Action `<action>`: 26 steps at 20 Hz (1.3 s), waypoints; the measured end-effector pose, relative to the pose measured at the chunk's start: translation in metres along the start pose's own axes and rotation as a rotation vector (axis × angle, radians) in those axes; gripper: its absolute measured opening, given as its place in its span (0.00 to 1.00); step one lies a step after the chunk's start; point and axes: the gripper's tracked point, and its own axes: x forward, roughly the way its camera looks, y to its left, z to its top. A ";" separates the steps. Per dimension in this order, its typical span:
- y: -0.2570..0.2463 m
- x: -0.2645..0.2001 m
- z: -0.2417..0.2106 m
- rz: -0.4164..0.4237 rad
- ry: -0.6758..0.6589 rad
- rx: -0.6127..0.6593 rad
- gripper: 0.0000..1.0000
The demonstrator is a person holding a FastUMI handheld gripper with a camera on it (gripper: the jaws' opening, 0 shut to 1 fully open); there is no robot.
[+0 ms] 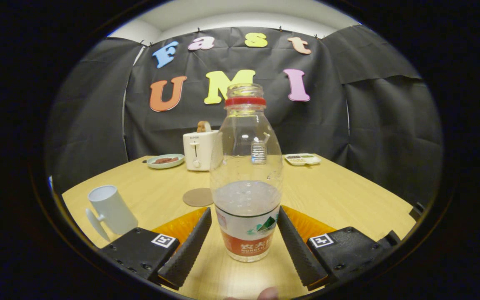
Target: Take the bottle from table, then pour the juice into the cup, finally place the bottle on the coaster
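Observation:
A clear plastic bottle (246,175) with a red neck ring and no cap stands upright on the wooden table (348,196). It holds a pale liquid up to just above its label. It stands between the fingers of my gripper (244,212), which is open; the right finger lies close against the bottle's side and the left finger shows a narrow gap. A white cup (113,208) with a handle stands left of the left finger. A round brown coaster (198,196) lies flat just beyond the left fingertip, left of the bottle.
At the far side of the table stand a white toaster (198,150) with bread in it, a green plate (166,161) to its left and a small white tray (302,159) on the right. A person's fingertip (267,293) shows behind the fingers.

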 end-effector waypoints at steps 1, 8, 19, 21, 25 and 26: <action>0.000 0.001 0.000 -0.002 0.002 0.011 1.00; -0.001 0.004 0.008 -0.018 -0.008 0.037 0.85; 0.031 0.008 0.048 -0.053 -0.065 -0.345 0.79; 0.042 0.012 0.054 -0.057 -0.085 -0.450 0.79; 0.060 0.020 0.057 -0.070 -0.114 -0.710 0.79; 0.062 0.022 0.056 -0.079 -0.121 -0.772 0.79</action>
